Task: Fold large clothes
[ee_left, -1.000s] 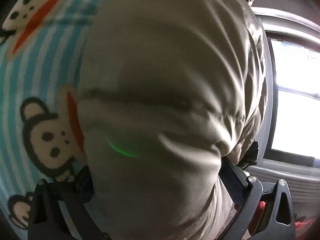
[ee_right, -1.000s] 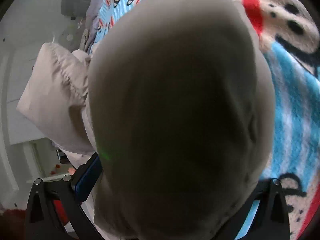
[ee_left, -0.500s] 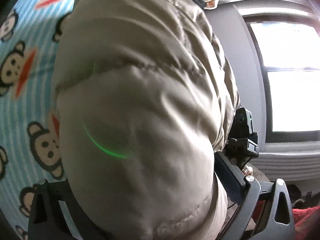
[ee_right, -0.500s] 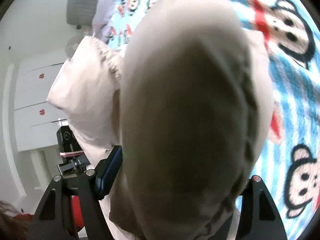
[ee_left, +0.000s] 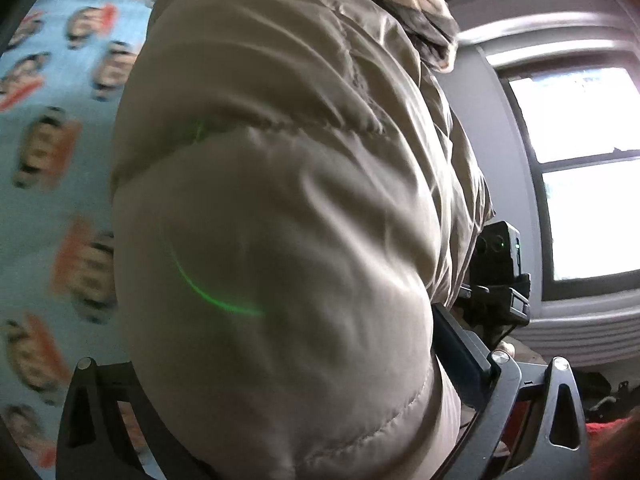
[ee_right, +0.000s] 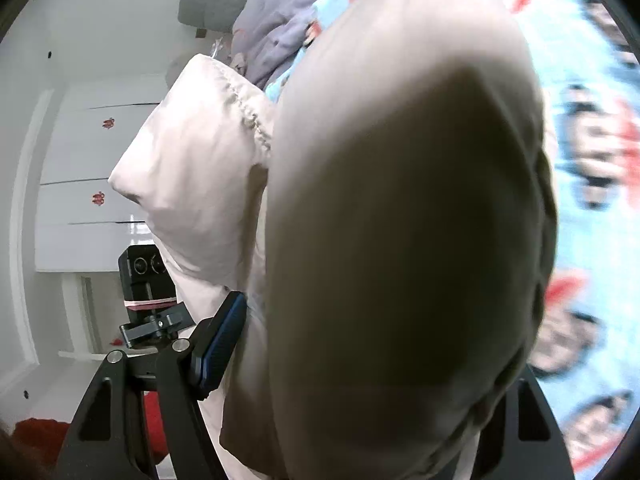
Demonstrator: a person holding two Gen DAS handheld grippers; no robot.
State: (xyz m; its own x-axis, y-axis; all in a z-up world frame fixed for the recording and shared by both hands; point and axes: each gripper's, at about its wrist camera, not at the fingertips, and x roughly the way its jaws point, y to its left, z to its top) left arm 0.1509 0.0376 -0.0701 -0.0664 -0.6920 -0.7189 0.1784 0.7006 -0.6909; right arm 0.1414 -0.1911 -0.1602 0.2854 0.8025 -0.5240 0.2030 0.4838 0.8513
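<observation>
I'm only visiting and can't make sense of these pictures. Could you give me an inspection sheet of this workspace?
Surface: bed with a blue monkey-print blanket.
Job's things: puffy beige jacket, bunched up and filling both views.
Clutter: lilac bedding at the far end of the bed.
Grippers: left gripper and right gripper each clamp a thick fold of the jacket.
Cables: nothing seen.
Surroundings: bright window, white cupboard doors.

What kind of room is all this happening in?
Most likely a bedroom at home. A blue monkey-print bedspread lies under the puffy beige jacket, white cupboard doors line one wall, and a bright window lights the other side.
</observation>
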